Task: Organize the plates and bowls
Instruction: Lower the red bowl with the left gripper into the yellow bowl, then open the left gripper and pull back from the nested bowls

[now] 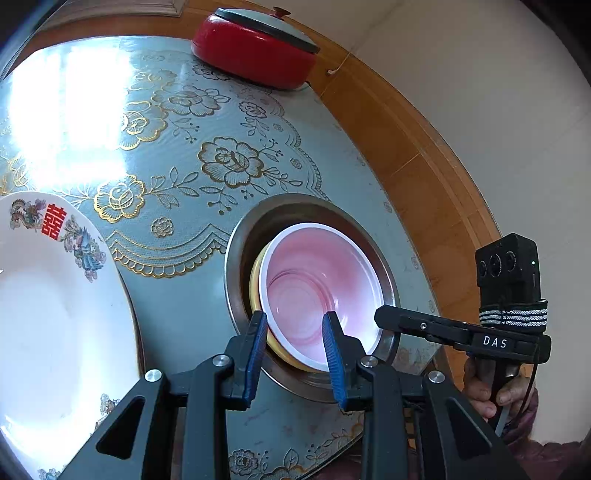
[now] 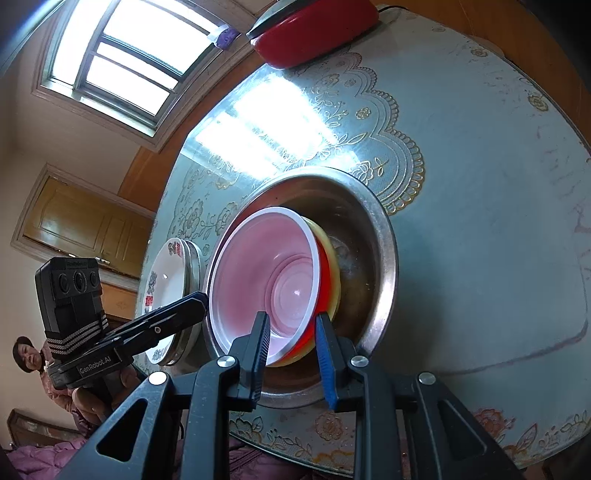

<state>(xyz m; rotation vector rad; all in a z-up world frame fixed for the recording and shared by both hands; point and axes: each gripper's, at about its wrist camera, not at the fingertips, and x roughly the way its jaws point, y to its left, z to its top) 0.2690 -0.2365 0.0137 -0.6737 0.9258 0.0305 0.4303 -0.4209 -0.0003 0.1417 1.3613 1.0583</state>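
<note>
Straddling the pink bowl (image 1: pixel 317 291) rim, both grippers slightly open.
Bowl nests mouth-up, tilted, inside the steel basin (image 1: pixel 388 266).

The right claw (image 2: pixel 291 328) has its two blue pads on either side of the near rim of a pink bowl (image 2: pixel 266 277), with a small gap visible, so the pads do not press it. This bowl sits in a yellow bowl (image 2: pixel 330 273), inside a steel basin (image 2: pixel 373 243) on the desk (image 2: pixel 480 221). At the left, the left claw (image 2: pixel 192 301) reaches toward the basin. Behind it a white plate (image 2: pixel 166 280) lies on a metal plate. A red pot (image 2: pixel 314 33) stands at the far edge.
</note>
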